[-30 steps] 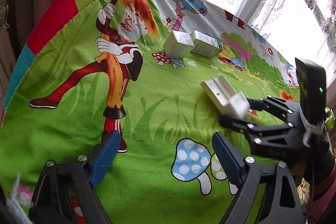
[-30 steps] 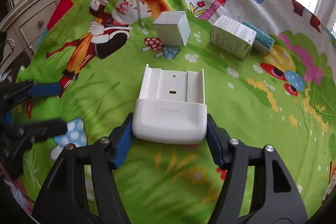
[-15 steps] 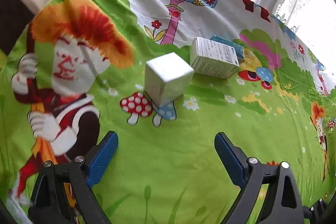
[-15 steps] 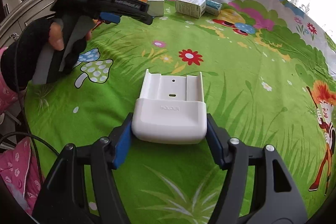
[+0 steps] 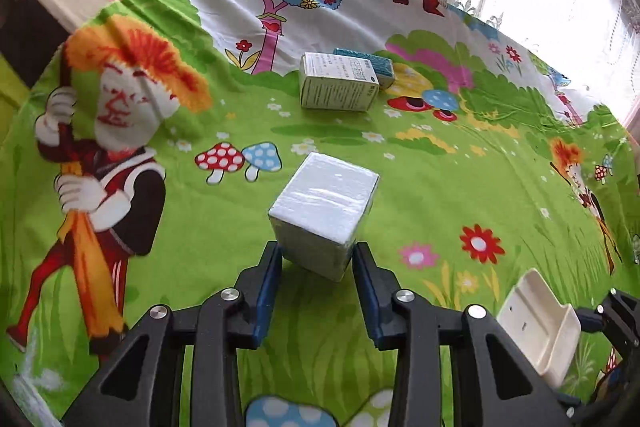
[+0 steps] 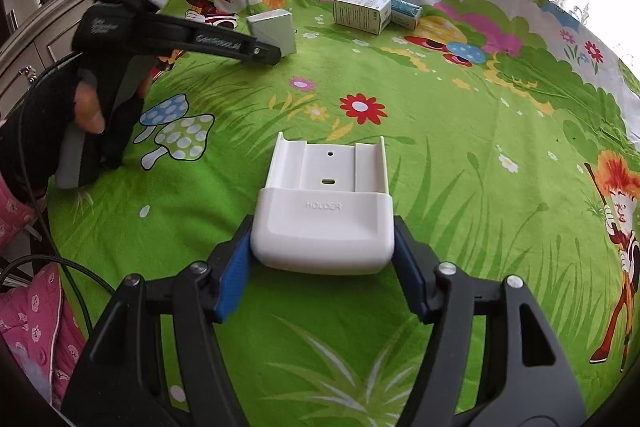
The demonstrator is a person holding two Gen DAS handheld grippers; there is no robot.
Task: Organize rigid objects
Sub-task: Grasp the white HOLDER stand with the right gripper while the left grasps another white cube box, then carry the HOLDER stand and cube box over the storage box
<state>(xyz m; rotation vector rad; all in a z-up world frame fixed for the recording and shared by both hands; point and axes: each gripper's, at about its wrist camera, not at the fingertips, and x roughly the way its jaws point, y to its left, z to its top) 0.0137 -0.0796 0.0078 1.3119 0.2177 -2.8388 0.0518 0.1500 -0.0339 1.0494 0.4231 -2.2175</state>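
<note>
Between the left gripper's (image 5: 316, 267) blue pads sits a shiny white cube-shaped box (image 5: 324, 213), clamped at its lower corner, tilted above the cartoon-printed green cloth (image 5: 420, 187). At one o'clock, well apart, lie two printed cartons (image 5: 338, 85). Rightward, the right gripper (image 6: 322, 259) grasps a white plastic holder (image 6: 326, 219) extending toward twelve o'clock.

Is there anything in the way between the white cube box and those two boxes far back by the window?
Nothing visible is. The left gripper holds the white cube box, and only bare cartoon cloth lies between it and the two boxes.
</note>
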